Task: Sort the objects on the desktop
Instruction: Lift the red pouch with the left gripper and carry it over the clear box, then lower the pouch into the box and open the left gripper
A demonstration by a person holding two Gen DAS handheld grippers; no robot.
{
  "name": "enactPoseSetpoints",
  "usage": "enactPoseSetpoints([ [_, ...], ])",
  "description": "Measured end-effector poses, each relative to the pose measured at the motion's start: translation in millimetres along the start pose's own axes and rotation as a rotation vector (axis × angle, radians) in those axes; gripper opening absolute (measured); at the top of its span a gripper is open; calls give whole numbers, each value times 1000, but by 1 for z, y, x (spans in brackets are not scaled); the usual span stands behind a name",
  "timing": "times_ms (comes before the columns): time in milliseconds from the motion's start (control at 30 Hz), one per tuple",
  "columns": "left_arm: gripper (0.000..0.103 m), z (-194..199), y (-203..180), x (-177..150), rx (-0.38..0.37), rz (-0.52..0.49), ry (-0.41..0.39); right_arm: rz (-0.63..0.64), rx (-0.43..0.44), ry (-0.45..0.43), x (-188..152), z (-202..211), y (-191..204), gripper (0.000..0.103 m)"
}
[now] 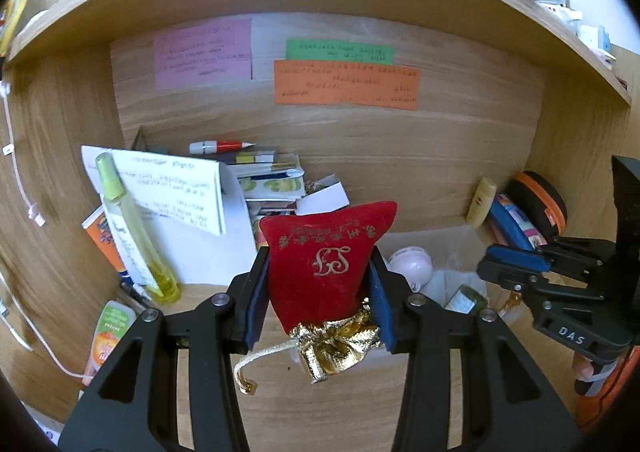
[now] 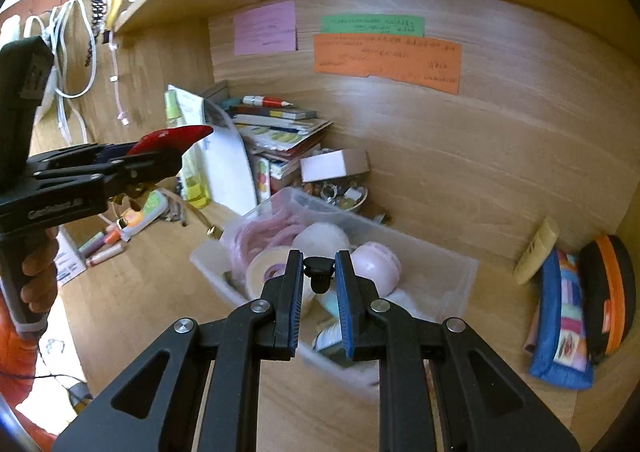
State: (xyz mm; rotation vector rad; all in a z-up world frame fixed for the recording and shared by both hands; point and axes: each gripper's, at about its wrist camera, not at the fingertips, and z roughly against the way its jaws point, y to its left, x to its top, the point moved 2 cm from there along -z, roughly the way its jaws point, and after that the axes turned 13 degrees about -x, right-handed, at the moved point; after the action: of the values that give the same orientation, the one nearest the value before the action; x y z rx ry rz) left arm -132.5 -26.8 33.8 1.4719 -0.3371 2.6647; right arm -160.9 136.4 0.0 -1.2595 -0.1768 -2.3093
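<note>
In the left wrist view my left gripper (image 1: 320,258) is shut on a red velvet pouch (image 1: 332,236) with gold lettering, a gold lining and a cream drawstring hanging below. The same pouch (image 2: 172,135) and left gripper (image 2: 166,158) show at the left of the right wrist view, held above the desk. My right gripper (image 2: 319,282) is shut on a small black clip-like piece (image 2: 319,275), above a clear plastic bin (image 2: 444,268). The right gripper (image 1: 494,258) also appears at the right edge of the left wrist view, over the bin (image 1: 452,240).
The bin holds a white ball (image 2: 320,238), a pink round thing (image 2: 378,262), a tape roll and pink yarn. A stack of books and papers (image 2: 280,132), a yellow-green spray bottle (image 1: 132,228), a blue pencil case (image 2: 560,316) and an orange-black case (image 2: 608,284) line the wooden alcove.
</note>
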Motion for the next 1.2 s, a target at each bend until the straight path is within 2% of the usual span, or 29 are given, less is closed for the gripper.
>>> enactPoseSetpoints([
  [267,45,-39,1,10,-3,40,36,-20,-3,9,16,-25,-3,14],
  [600,45,-92,0,-6,-21,58,147,-14,6,106,-10,-68,-1,14],
  [1000,46,-123,0,-24,-31,64,212,-57,-10,133,-16,-81,-13,14],
  [1200,55,-126,-1,-25,-52,57,224,-45,-29,129,-14,-82,-10,14],
])
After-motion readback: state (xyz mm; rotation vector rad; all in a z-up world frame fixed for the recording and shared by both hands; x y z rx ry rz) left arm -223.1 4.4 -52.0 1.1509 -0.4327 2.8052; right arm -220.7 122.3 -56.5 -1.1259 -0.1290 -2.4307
